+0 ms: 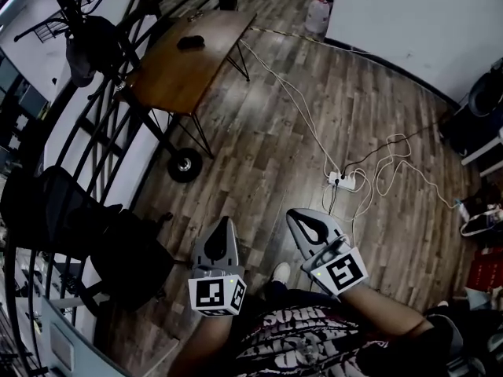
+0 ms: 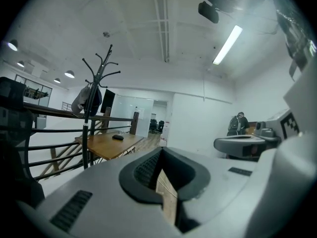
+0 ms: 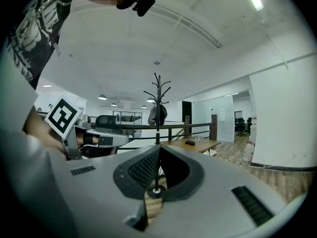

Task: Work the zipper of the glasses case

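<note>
An open office with a plank floor held a wooden desk (image 1: 206, 71) far ahead and to the left. A dark glasses case (image 1: 191, 42) lay near the desk's middle. The left gripper (image 1: 225, 226) and the right gripper (image 1: 305, 220) were clenched empty, well apart from the case, the left nearer.

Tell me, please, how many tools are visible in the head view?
2: the left tool at bottom centre, the right tool just right of it; both shut, empty.

Brown table (image 1: 174, 75) — black case (image 1: 191, 42)
</note>
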Motion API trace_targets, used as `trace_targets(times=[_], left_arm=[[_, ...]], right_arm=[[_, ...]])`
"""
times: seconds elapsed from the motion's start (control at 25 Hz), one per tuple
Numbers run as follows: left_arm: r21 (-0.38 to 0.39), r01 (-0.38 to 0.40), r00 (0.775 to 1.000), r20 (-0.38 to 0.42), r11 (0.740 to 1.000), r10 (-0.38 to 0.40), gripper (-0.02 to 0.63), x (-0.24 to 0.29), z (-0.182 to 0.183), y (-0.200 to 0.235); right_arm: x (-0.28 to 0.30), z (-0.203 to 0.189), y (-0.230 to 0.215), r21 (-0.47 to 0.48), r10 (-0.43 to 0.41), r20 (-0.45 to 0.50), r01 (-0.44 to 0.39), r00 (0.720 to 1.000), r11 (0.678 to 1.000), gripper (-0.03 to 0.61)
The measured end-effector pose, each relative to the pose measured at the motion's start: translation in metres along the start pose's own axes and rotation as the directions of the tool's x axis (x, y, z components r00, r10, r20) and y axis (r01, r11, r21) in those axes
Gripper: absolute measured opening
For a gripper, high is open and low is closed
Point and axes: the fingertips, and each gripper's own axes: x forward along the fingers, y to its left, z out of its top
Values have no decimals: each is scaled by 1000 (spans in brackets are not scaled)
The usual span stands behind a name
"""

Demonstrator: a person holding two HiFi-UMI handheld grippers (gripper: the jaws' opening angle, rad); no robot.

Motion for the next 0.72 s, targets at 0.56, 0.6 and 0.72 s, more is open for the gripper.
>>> trace_targets(times=[0.56, 0.6, 0.72], left_arm=[[70, -28, 998, 52, 997, 25, 6, 40, 29, -4], [71, -29, 999, 45, 997, 26, 6, 46, 27, -1], [64, -27, 999, 34, 998, 25, 6, 65, 24, 10]], right_arm=[[21, 17, -43, -18, 29, 40, -28, 999, 999, -2], [25, 13, -47, -10, 27, 32, -26, 999, 1000, -2], [43, 5, -61, 11, 15, 11, -15, 1000, 1000, -2]])
